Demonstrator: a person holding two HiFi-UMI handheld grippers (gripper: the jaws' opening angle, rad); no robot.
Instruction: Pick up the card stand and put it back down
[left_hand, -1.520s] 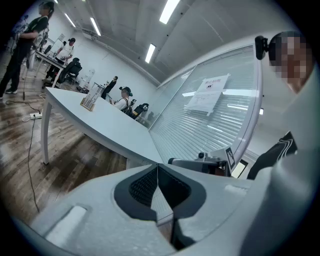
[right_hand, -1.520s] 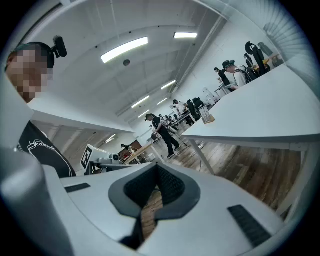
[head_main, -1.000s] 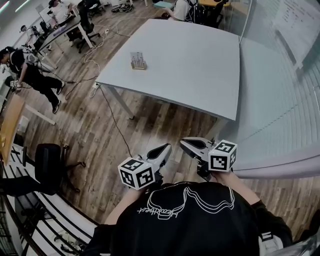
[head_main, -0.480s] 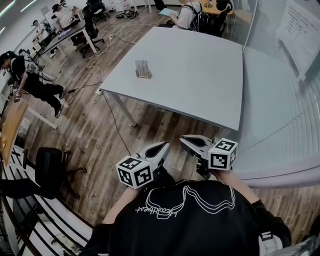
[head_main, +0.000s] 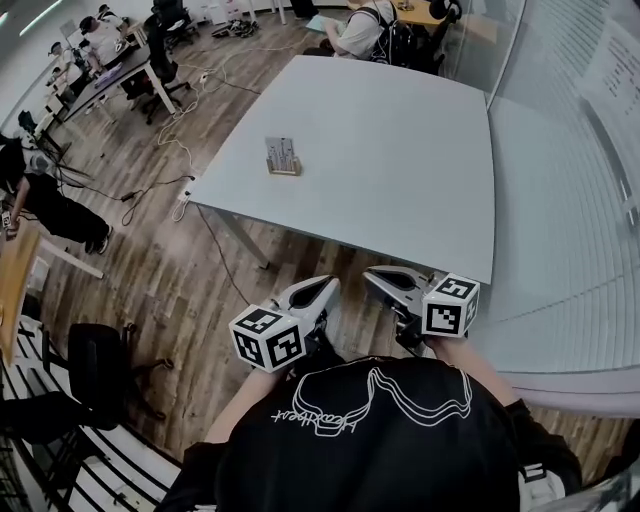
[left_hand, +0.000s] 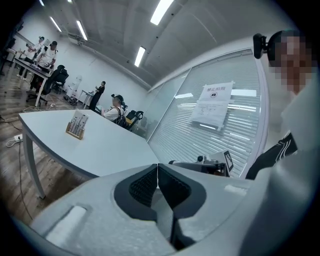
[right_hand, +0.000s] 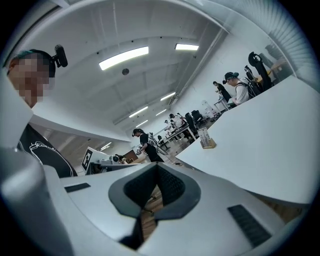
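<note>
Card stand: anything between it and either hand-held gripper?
Nothing visible. The card stand stands alone near the left edge of the white table, with only bare tabletop around it. Left hand-held gripper and right hand-held gripper are both shut, empty, and short of the table's near edge.

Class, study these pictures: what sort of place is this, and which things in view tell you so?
Most likely an open-plan office or lab workspace. A big white table stands on a wooden floor, seated people work at the far end, there is a black office chair, and a glass wall has blinds.
</note>
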